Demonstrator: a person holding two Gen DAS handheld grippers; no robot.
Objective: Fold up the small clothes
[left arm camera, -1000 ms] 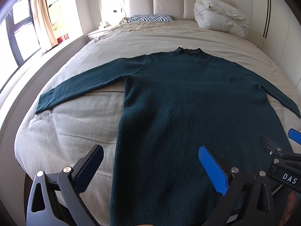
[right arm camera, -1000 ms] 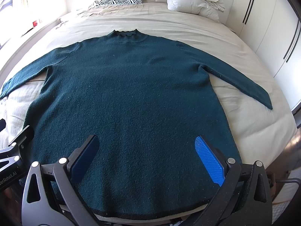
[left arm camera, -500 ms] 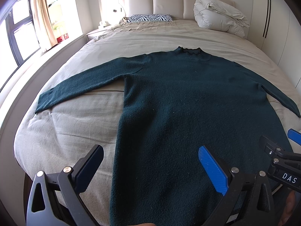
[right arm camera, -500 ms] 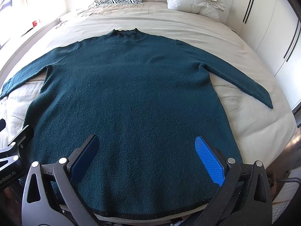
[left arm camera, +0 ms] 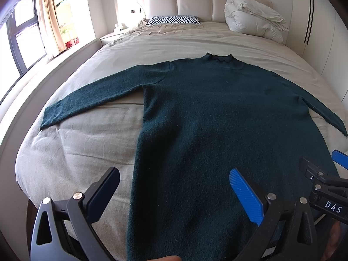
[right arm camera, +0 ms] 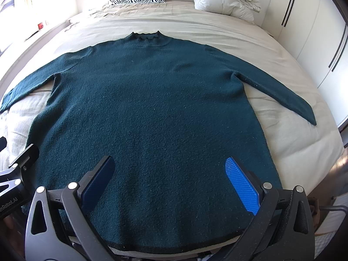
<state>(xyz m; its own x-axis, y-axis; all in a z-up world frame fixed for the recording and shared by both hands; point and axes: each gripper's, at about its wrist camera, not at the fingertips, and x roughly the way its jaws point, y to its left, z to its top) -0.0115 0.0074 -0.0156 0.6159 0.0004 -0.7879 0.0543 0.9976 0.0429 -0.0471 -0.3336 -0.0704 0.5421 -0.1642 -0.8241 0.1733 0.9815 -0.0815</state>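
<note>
A: Left wrist view?
B: One dark green sweater (left arm camera: 217, 130) lay flat on the bed (left arm camera: 87, 143), sleeves out; left gripper (left arm camera: 174, 189) gaped empty over its hem.
A: Right wrist view?
B: Same one sweater (right arm camera: 152, 108); right gripper (right arm camera: 169, 174) spread wide, holding nothing. Nothing had shifted since half a second before
</note>
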